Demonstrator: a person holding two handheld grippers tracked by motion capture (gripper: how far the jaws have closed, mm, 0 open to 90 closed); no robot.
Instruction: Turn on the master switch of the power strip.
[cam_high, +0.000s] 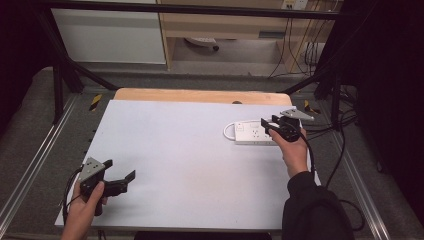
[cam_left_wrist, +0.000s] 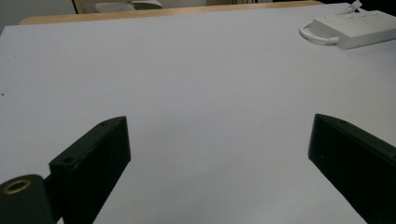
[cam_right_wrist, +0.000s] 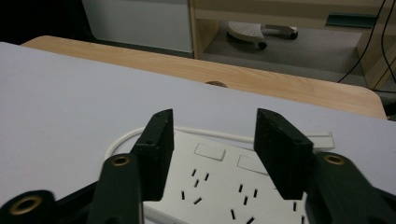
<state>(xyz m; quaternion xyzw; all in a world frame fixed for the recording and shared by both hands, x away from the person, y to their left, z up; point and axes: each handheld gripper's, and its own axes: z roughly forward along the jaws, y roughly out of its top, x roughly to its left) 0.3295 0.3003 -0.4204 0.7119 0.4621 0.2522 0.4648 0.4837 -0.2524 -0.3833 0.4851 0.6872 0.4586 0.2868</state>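
One overhead camera, two riding cameras.
High view looks forward and down on the white rectangular counter (cam_high: 190, 150); all views share the white plastic power strip (cam_high: 252, 133) (cam_left_wrist: 355, 28) (cam_right_wrist: 219, 182), nearest in the right gripper view.

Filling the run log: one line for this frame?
left gripper: open, idle near table corner | right gripper: open, over white power strip, no grasp

Power strip (cam_high: 255, 133) lies on the bench (cam_high: 190, 150), far right part, its cord looping off its left end. Right gripper (cam_high: 268, 125) sits directly over the strip, jaws apart. Left gripper (cam_high: 120, 176) at the near left corner, jaws spread wide, well apart from the strip. Shelving (cam_high: 225, 25) stands on the floor behind the bench.
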